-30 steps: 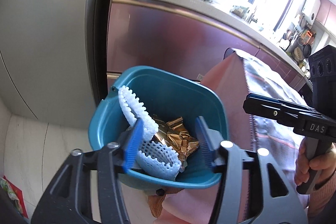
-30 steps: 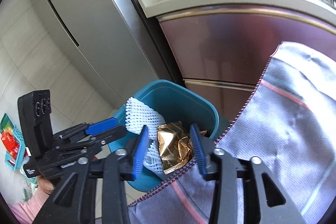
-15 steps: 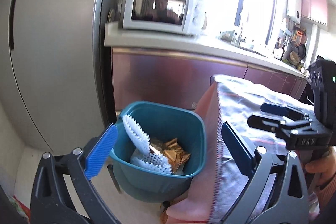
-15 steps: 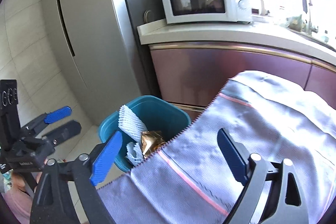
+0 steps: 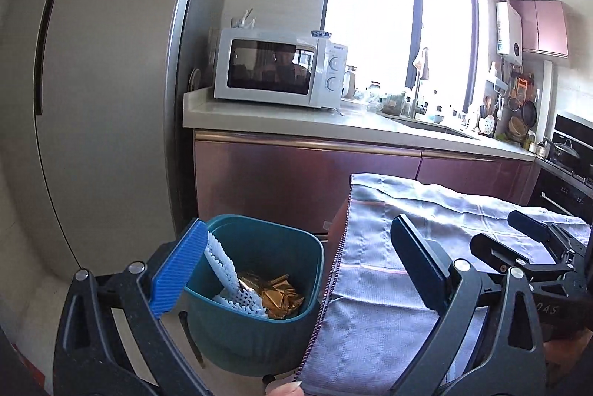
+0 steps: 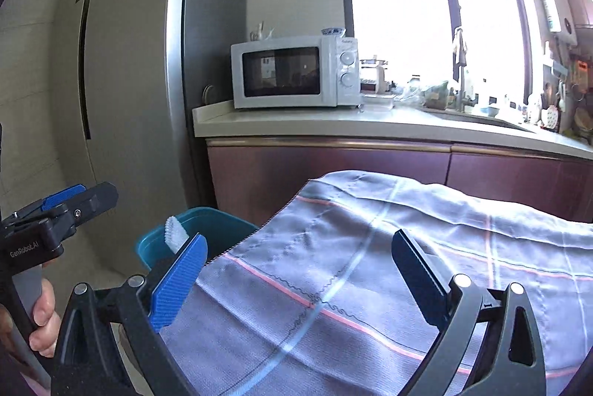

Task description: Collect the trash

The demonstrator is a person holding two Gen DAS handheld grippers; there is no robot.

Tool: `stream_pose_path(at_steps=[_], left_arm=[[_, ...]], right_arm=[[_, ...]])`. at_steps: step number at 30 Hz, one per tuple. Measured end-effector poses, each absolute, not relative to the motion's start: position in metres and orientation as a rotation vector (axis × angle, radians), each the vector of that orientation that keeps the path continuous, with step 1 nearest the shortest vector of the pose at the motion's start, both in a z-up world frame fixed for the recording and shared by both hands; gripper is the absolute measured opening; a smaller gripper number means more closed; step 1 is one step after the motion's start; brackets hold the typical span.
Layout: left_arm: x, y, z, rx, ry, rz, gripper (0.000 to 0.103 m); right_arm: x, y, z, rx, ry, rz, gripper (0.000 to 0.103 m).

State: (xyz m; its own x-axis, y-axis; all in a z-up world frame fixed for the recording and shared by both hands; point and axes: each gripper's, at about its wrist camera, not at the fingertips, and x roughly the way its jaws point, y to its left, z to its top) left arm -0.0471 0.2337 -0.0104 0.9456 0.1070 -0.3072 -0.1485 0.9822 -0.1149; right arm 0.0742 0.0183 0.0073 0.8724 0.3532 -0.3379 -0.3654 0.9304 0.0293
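Note:
A teal trash bin [image 5: 244, 340] stands on the floor beside the cloth-covered table [image 5: 374, 284]. Inside it lie a white foam net [image 5: 222, 266] and a crumpled gold wrapper [image 5: 276, 296]. My left gripper [image 5: 296, 229] hangs open above and behind the bin, with nothing between its blue pads. My right gripper [image 6: 299, 240] is open over the tablecloth [image 6: 407, 247], also empty. In the right wrist view only the bin's rim [image 6: 218, 221] and the tip of the foam net [image 6: 174, 236] show past the table edge. Each gripper appears in the other's view: the right gripper [image 5: 511, 236] and the left gripper [image 6: 74, 199].
A tall grey fridge [image 5: 92, 99] stands left of the bin. Behind it are maroon cabinets [image 5: 296, 181] under a pale counter [image 5: 296, 121] carrying a white microwave [image 5: 278, 68] and, further right, a sink with clutter. A hand [image 6: 44, 314] grips the left gripper's handle.
Both grippers opened wide and drew back and up from the bin. The foam net and the gold wrapper stayed in the bin.

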Motion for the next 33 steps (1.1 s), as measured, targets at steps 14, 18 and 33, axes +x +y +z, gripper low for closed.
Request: stream_pose_path(at_steps=[14, 18, 33], left_arm=[[-0.062, 0.186, -0.014, -0.080, 0.246, 0.102, 0.097], [-0.064, 0.178, -0.010, -0.065, 0.213, 0.103, 0.097], [-0.062, 0.163, -0.009, -0.045, 0.207, 0.075, 0.097]], right_arm=[[0.033, -0.018, 0.018, -0.046, 0.211, 0.218, 0.096], [0.030, -0.025, 0.017, -0.038, 0.212, 0.203, 0.096], [0.021, -0.042, 0.018, -0.014, 0.207, 0.142, 0.096]])
